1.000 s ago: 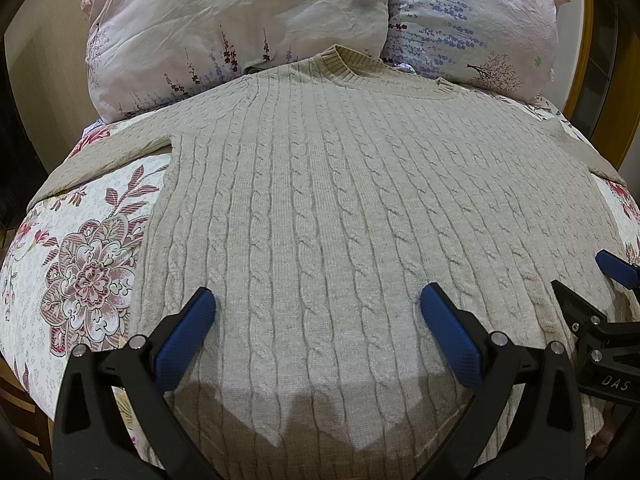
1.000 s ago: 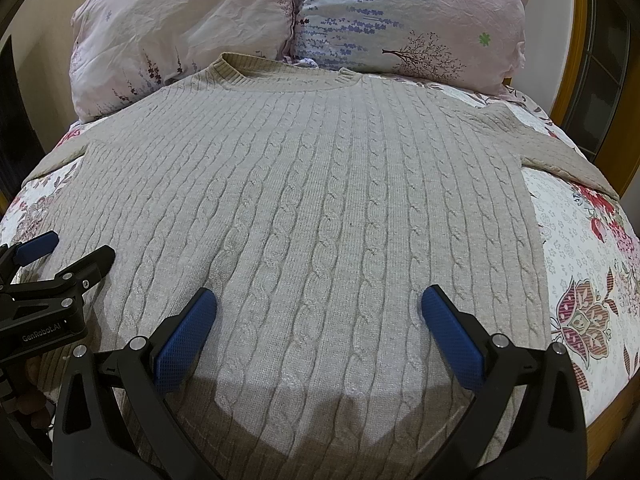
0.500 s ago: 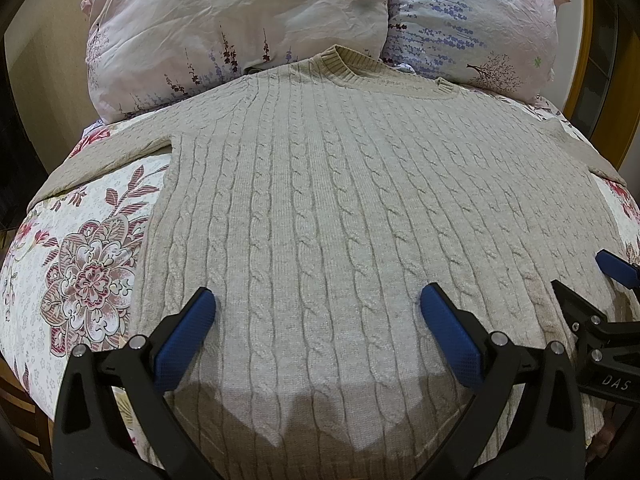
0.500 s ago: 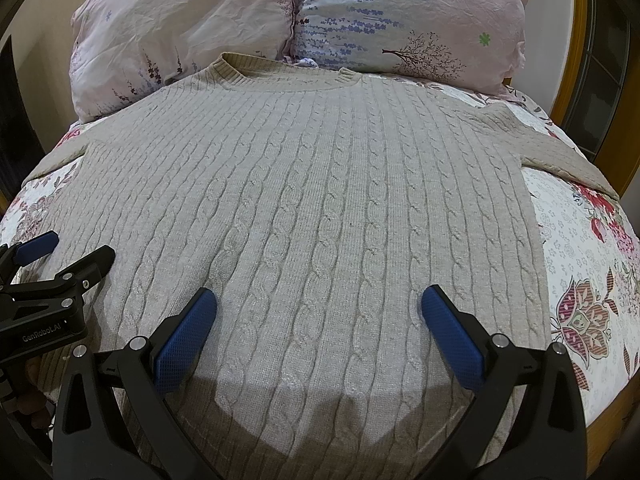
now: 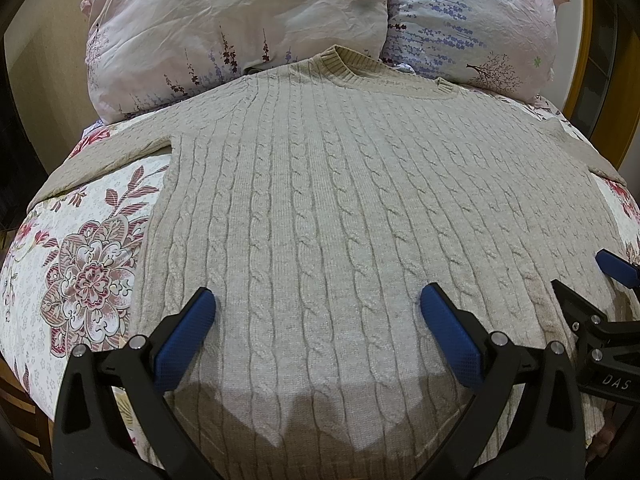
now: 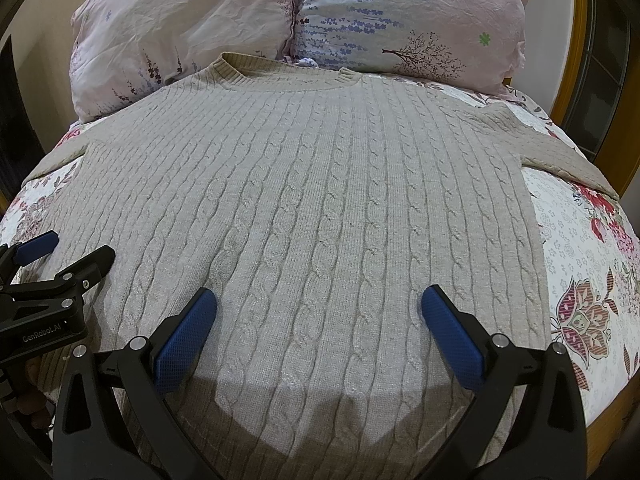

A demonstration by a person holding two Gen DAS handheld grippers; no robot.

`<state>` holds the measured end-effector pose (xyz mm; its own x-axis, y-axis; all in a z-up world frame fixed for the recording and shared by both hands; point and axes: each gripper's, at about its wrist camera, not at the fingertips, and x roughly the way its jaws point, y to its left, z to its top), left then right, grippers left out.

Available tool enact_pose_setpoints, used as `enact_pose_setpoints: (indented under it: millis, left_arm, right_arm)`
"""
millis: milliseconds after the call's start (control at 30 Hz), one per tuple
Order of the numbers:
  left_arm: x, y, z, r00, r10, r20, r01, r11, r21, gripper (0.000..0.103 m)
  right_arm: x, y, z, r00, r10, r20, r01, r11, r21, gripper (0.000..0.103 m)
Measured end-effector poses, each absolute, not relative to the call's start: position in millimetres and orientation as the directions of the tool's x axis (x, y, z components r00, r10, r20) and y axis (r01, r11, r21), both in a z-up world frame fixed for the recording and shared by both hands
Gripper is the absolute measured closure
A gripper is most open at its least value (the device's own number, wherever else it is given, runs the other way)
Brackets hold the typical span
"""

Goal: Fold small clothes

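Left gripper spread wide over the lower sweater, right gripper likewise wide and holding nothing, beige cable-knit sweater flat on floral bedspread, collar at 12 o'clock against two pillows.

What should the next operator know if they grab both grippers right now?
Left gripper: open, empty, above the sweater's lower body.
Right gripper: open, empty, beside it over the same hem area.
Sweater: flat on the floral bedspread, collar toward the pillows, both sleeves spread out sideways.
Done: sweater laid out, no fold made.
Left: fold the sleeves in, then the body.
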<state>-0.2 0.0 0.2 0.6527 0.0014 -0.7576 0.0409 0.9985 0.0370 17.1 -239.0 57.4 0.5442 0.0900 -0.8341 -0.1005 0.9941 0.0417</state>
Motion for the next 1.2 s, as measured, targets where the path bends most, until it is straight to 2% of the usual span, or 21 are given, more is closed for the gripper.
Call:
enact_pose_setpoints:
  millis: [767,833,900,933,967,1100,1133,1167,1200]
  left_arm:
    - [0.2,0.1,0.3,0.649,0.001,-0.761,0.041,0.998,0.037,0.002]
    - [1.9,0.2,1.0,0.637,0.0,-0.771,0.044,0.998,0.036,0.002]
    - [5.6,1.5,2.5,0.613,-0.01,-0.79,0.054,0.998,0.03,0.002]
    - [13.9,0.4,7.0,0.595,-0.019,-0.804,0.066,0.998,0.025,0.002]
    - [14.8,0.8,1.1,0.589,-0.023,-0.808,0.072,0.997,0.024,0.002]
    - [20.6,7.3,8.4,0.563,-0.063,-0.824,0.09,0.996,-0.014,0.002]
    - [23.9,13.8,12.2,0.568,-0.103,-0.816,0.083,0.994,-0.068,0.002]
    - [23.4,19.4,16.6,0.573,-0.14,-0.808,0.076,0.99,-0.118,0.002]
    - [26.7,25.7,19.3,0.578,-0.177,-0.797,0.066,0.983,-0.17,0.002]
  right_arm:
    - [21.7,-239.7,59.1,0.501,0.11,-0.859,-0.128,0.99,0.052,0.001]
    - [27.8,-242.9,59.7,0.45,0.154,-0.88,-0.164,0.983,0.088,0.001]
    - [42.4,-265.2,66.9,0.376,0.301,-0.876,-0.17,0.952,0.255,0.001]
    - [50.7,-287.4,72.6,0.372,0.389,-0.843,-0.123,0.92,0.371,0.001]
    - [57.1,-305.6,76.7,0.391,0.414,-0.822,-0.076,0.905,0.419,0.001]
    - [93.6,-421.8,95.0,0.551,0.208,-0.808,0.232,0.892,0.388,0.001]
    - [100.0,-452.7,96.5,0.574,0.144,-0.806,0.314,0.87,0.379,0.001]
    - [107.7,-491.9,96.8,0.589,0.073,-0.805,0.41,0.832,0.375,0.004]
    - [116.2,-531.3,94.7,0.59,0.018,-0.807,0.49,0.786,0.377,0.016]
